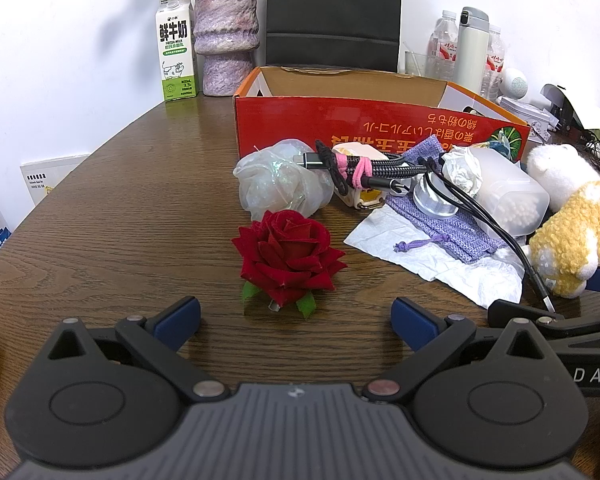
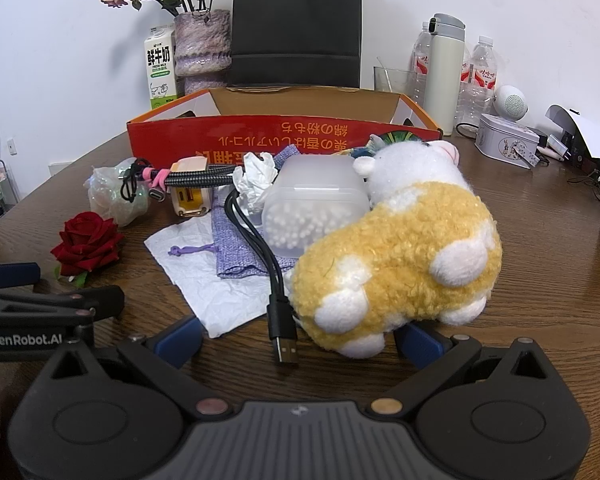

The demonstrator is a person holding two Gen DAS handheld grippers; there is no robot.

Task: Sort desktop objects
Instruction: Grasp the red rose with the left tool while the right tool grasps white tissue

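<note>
Left wrist view
- Left gripper (image 1: 296, 316): spread fully wide, nothing between its fingers, angled down at the counter (image 1: 120, 208).
- Rose (image 1: 288, 258): red cloth flower lying on the counter just ahead of the gripper, apart from it.
- Plastic wrap (image 1: 280, 184): crumpled clear bundle behind the rose.
- Cables (image 1: 376, 168): braided bundle tied with a pink band, resting over a small charger.
- Purple pouch (image 1: 452, 224): on a white tissue, under the cables.
- Box (image 1: 340, 120): red and orange carton, open at the top, behind the pile; its inside floor is hidden.

Right wrist view
- Right gripper (image 2: 296, 336): fully open, holding nothing.
- Plush toy (image 2: 396, 264): yellow and white, lying on its side just ahead; whether its near end touches the right finger cannot be told.
- Swab tub (image 2: 316, 212): frosted plastic, touching the plush toy at the back.
- Black plug (image 2: 286, 344): lies between the gripper's fingers, loose on the counter.

Judgement
- Step in hand: the start of the sort; every loose thing appears to be outside the box.
- Next move: probably each gripper goes forward and closes, left on the rose, right on the plush toy, keeping clear of the black plug.
</note>
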